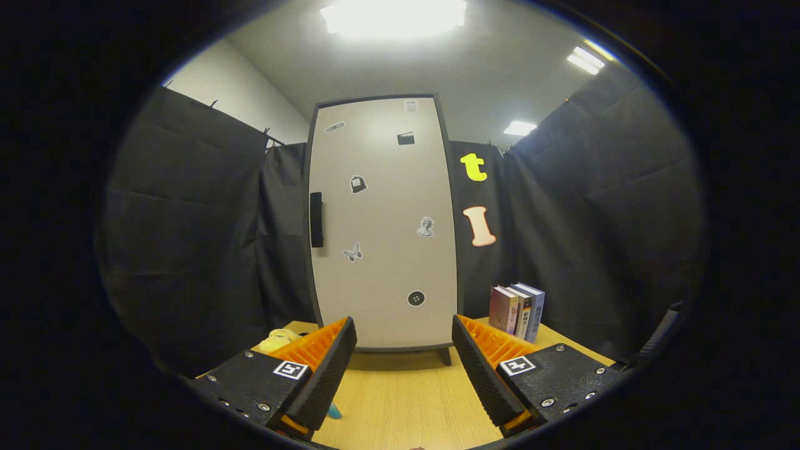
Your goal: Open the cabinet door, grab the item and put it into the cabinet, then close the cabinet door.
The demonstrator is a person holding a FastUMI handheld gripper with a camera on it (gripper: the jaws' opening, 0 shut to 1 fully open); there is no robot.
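A tall white cabinet (pixel 382 225) stands on the wooden table (pixel 406 400) straight ahead of my fingers. Its door is closed, dotted with small stickers, and has a black handle (pixel 317 219) on its left edge. My gripper (pixel 404 331) is open, with nothing between its fingers, a short way in front of the cabinet's base. A yellow soft toy (pixel 278 340) lies on the table to the left, partly hidden behind the left finger. A small teal object (pixel 334 410) peeks out beside the left finger near the table's front.
Several books (pixel 517 310) stand upright on the table to the right of the cabinet, beyond the right finger. Black cloth walls close in the booth on both sides and behind the cabinet.
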